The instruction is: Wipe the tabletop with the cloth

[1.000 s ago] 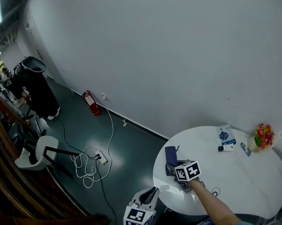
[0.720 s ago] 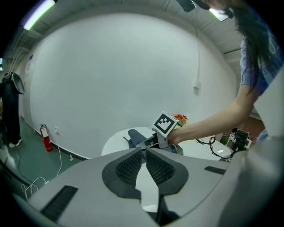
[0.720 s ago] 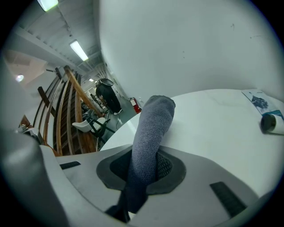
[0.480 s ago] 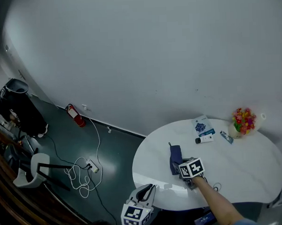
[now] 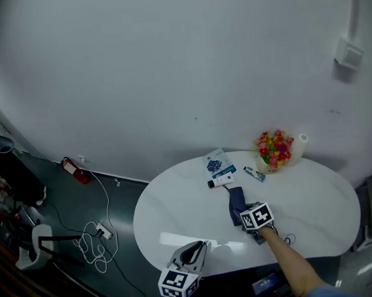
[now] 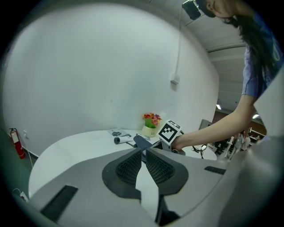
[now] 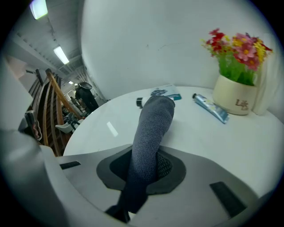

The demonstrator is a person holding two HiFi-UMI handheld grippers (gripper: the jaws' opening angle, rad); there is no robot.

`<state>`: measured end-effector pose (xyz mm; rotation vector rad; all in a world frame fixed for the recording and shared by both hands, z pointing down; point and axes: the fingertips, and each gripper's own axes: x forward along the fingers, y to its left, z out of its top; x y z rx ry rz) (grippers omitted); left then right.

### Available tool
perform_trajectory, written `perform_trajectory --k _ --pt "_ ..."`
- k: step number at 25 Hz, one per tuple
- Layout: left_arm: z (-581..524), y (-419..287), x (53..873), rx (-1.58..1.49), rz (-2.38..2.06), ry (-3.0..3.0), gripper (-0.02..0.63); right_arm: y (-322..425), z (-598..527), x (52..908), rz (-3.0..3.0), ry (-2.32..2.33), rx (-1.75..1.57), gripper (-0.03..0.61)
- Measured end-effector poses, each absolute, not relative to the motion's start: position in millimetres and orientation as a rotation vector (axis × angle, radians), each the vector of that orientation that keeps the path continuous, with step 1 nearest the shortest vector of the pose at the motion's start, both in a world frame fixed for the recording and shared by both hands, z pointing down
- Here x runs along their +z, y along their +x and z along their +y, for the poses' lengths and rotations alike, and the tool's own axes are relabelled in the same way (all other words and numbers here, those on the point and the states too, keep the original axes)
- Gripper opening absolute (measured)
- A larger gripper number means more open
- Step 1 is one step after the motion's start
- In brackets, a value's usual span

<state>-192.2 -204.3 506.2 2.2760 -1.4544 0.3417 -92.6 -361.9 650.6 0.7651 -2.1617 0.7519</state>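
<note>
Cloth pinched between right gripper jaws; extends forward

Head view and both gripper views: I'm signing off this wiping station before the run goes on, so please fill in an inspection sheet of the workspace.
Surface: round white table, glossy, no spills seen.
Job's things: dark cloth, far end resting on the table.
Clutter: flower pot, blue tube, printed packet and black-capped tube, all on the wall side.
Grippers: right gripper shut on the cloth; left gripper shut, empty, held at the near edge.
Cables: power strip with white cable on the floor; thin cable beside the right arm.
Surroundings: white wall, fire extinguisher, chair.
</note>
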Motion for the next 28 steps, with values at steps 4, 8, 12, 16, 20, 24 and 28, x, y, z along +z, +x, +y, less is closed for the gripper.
perform_trajectory --k 4,8,12,16,20,24,28 --pt "-221.0 -126.5 507.4 0.38 -1.343 2.345 0.035 -14.5 -380.9 654.8 -2.129 0.854 0.764 0.061" --pt "-235.5 -63.4 508.6 0.402 -1.253 2.407 0.035 64.4 -394.7 659.5 -2.097 0.927 0.786 0.061" --pt "-248.0 -8.0 507.2 0.416 -1.175 2.465 0.035 138.2 -405.8 660.2 -2.071 1.016 0.825 0.061" --pt "-255.6 44.0 503.8 0.422 -1.099 2.518 0.035 210.3 -412.2 659.6 -2.026 1.093 0.825 0.063" --pt "-253.9 85.3 502.0 0.449 -1.03 2.556 0.035 281.5 -413.8 661.6 -1.981 1.145 0.844 0.063" --pt "-246.8 108.3 506.7 0.497 -0.987 2.558 0.036 351.2 -417.2 660.4 -1.921 1.211 0.836 0.061" --pt "-242.0 116.0 510.5 0.541 -0.967 2.552 0.035 411.3 -414.7 661.6 -1.848 1.272 0.836 0.063"
